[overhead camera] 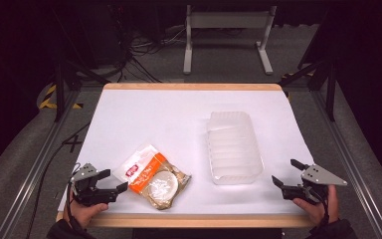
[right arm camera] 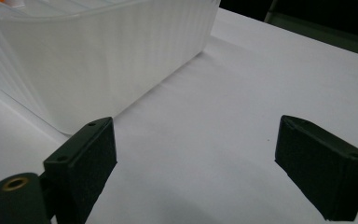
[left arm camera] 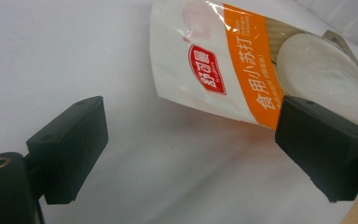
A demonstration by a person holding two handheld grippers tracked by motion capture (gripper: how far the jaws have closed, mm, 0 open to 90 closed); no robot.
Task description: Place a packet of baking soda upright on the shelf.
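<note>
The white table [overhead camera: 144, 114] has wide bare room across its far half and down its left side, with a wooden strip along the far and near edges. A clear ribbed plastic tub [overhead camera: 233, 147] stands right of centre, lengthwise front to back, its near end not far from the near edge. The orange-and-white snack bag [overhead camera: 153, 176] lies flat left of the tub, slanted, well apart from it and close to the near edge. The left hand [overhead camera: 82, 213] comes in over the near-left corner, holding the left claw [overhead camera: 117, 181] low and level, pointed rightward at the bag; its jaws are spread, nothing between them, just beside the bag's near corner. The right hand [overhead camera: 318, 206] sits at the near-right corner, its right claw [overhead camera: 284, 173] aimed leftward toward the tub's near end, jaws spread and empty, bare table between.
</note>
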